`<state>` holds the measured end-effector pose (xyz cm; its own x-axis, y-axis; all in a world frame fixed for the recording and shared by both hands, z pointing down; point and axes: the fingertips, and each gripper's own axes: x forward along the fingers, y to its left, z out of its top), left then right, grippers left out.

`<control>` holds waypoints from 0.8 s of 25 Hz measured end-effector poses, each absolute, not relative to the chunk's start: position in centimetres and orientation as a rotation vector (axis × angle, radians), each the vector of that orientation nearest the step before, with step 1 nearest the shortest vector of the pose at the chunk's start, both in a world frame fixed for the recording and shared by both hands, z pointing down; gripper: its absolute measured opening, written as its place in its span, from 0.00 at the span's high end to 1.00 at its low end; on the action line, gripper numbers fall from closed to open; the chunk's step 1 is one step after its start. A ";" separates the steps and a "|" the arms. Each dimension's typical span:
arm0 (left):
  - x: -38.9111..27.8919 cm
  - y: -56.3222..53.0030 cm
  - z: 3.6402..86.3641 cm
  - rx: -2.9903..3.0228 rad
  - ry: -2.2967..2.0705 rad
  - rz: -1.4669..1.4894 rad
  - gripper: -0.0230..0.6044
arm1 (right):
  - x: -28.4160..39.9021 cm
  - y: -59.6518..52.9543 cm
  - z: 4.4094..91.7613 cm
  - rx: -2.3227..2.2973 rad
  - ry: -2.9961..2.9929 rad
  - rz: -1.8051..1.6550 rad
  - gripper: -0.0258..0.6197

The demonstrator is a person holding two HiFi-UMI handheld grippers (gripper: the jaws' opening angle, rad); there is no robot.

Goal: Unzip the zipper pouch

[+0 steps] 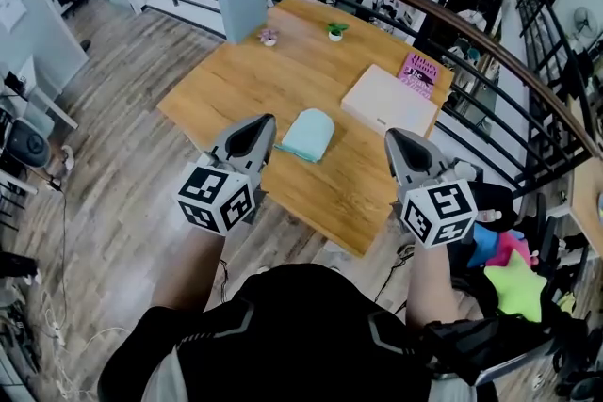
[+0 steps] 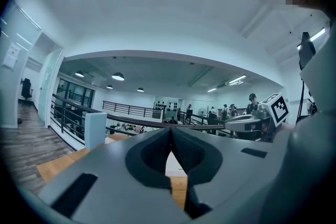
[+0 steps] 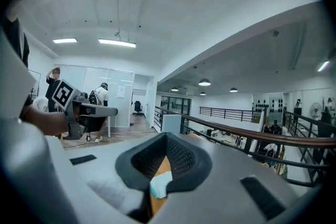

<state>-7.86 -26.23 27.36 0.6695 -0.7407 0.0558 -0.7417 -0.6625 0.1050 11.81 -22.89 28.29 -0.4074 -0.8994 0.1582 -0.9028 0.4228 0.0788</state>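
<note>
Wooden table (image 1: 283, 61) sits by a railing. Left gripper (image 1: 269, 121) is shut tight with nothing in it, just left of the blue zipper pouch (image 1: 308, 135). Right gripper (image 1: 392, 136) is shut and empty too, farther right of the pouch. White box (image 1: 388, 101) and pink book (image 1: 418, 73) lie behind it.

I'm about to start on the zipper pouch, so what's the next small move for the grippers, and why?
Probably open both jaws and lower toward the pouch. The left gripper and right gripper are shut and empty, hovering short of it, and it lies untouched on the table.
</note>
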 end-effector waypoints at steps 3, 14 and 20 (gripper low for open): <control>-8.0 -26.2 27.3 2.752 -1.240 0.021 0.92 | 11.8 -22.8 28.3 1.596 -2.494 0.017 0.95; -8.3 -25.6 27.0 2.748 -1.287 0.030 0.92 | 11.6 -22.3 27.9 1.601 -2.482 0.003 0.95; -8.8 -25.5 26.5 2.761 -1.365 0.048 0.92 | 12.3 -22.3 27.9 1.639 -2.460 0.001 0.95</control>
